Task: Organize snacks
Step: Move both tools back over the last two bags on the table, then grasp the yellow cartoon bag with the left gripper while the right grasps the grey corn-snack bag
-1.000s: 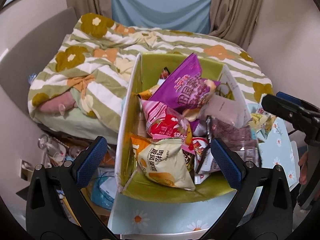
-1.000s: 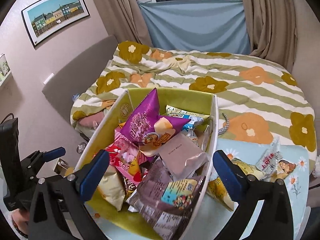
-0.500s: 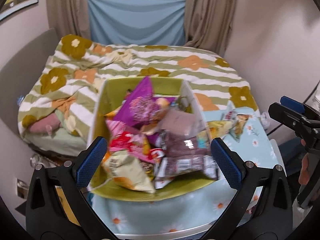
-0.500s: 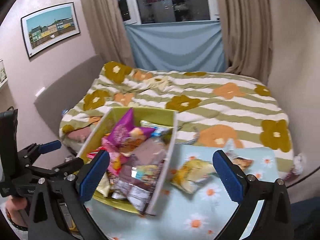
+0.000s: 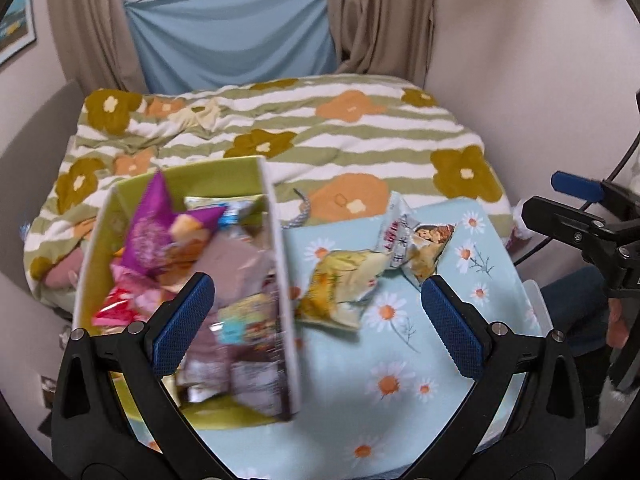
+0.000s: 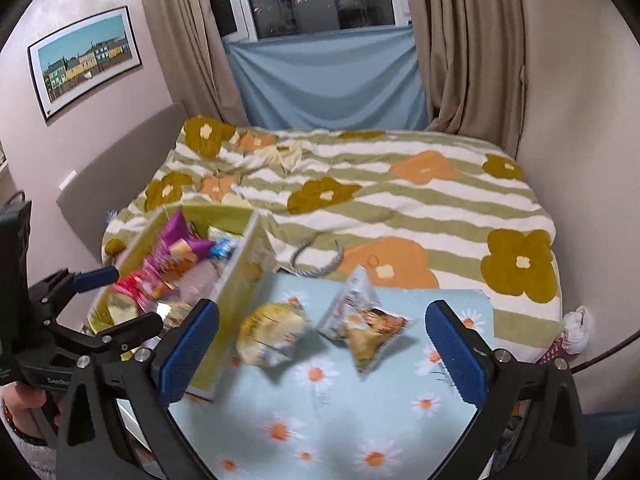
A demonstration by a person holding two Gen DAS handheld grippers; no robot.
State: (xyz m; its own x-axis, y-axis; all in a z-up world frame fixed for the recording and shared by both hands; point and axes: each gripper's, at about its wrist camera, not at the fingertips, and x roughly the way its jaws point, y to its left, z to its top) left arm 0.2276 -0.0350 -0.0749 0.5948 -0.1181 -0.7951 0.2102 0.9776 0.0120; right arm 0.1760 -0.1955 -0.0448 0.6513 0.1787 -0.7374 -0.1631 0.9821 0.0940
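A green-lined white box (image 5: 286, 312) (image 6: 236, 280) full of snack packets stands at the table's left. A purple packet (image 5: 154, 228) sticks up from it. Two packets lie on the daisy tablecloth to its right: a yellow one (image 5: 342, 290) (image 6: 272, 334) and a white and orange one (image 5: 416, 240) (image 6: 364, 322). My left gripper (image 5: 318, 324) is open and empty, above the box's right wall. My right gripper (image 6: 322, 346) is open and empty, above the two loose packets. Each gripper also shows at the edge of the other's view, the left (image 6: 92, 300) and the right (image 5: 576, 208).
The light blue daisy tablecloth (image 5: 400, 400) (image 6: 360, 420) covers a small table against a bed with a green striped flower blanket (image 5: 320, 140) (image 6: 400, 200). A grey cord (image 6: 320, 264) lies on the blanket by the table. Walls and curtains close in behind and to the right.
Both grippers have drawn back and swung right from over the box. The two loose packets on the tablecloth have come into view. Both stay open.
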